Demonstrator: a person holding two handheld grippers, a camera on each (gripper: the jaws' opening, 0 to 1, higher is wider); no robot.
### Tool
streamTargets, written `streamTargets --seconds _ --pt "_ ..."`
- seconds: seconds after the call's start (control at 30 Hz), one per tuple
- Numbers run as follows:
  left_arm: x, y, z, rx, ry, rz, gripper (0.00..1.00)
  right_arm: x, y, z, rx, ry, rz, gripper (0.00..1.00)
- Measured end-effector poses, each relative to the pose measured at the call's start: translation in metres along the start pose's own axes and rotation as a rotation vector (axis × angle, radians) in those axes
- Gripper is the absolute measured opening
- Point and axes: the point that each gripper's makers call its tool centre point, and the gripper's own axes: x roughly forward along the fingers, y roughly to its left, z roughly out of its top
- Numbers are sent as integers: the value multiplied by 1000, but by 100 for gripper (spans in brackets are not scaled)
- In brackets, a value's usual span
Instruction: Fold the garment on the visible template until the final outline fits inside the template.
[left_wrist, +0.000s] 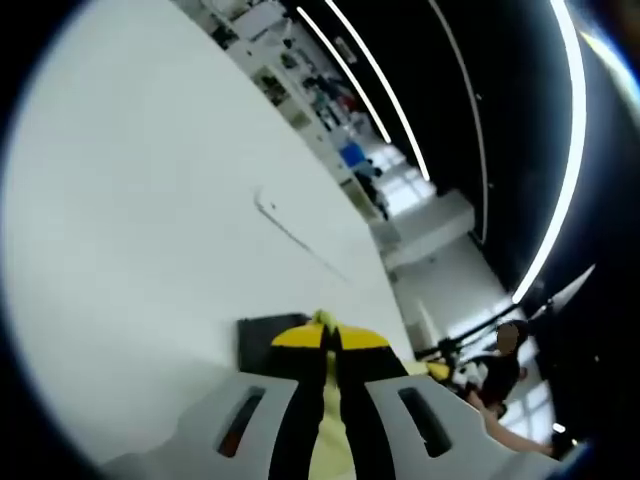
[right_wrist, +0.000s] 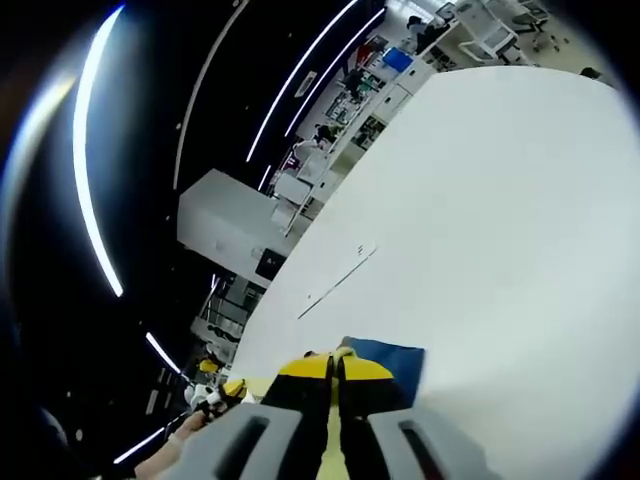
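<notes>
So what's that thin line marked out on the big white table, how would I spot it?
Start from the broad white table. Out on its bare middle, beyond the yellow-tipped left gripper, runs a thin dark template line ending in a small corner. It is the only mark on the plain white surface.

Two grippers: left gripper (left_wrist: 331, 338), right gripper (right_wrist: 337, 365), each with two yellow-tipped jaws pressed together on yellow fabric. One yellow garment (left_wrist: 328, 440), pinched at both. One white table (left_wrist: 150, 250). One thin line marking (left_wrist: 300, 240) on the tabletop, mid-far. Two long ceiling light strips (left_wrist: 375, 95) far, plus one curved strip (left_wrist: 570, 150) at right in the left gripper view. One person (left_wrist: 500, 365) near right in the left gripper view.
</notes>
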Motion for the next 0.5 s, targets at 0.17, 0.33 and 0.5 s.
streamTargets --seconds 0.17,0.33,0.5 --pt "8 13 -3 -12 -1 29 0 13 -14 0 14 6 -22 0" --pt "14 28 -10 -25 25 69 0 21 -32 -5 23 28 -66 0" --pt "14 36 -13 -9 40 99 0 25 -42 -8 24 38 -92 0"
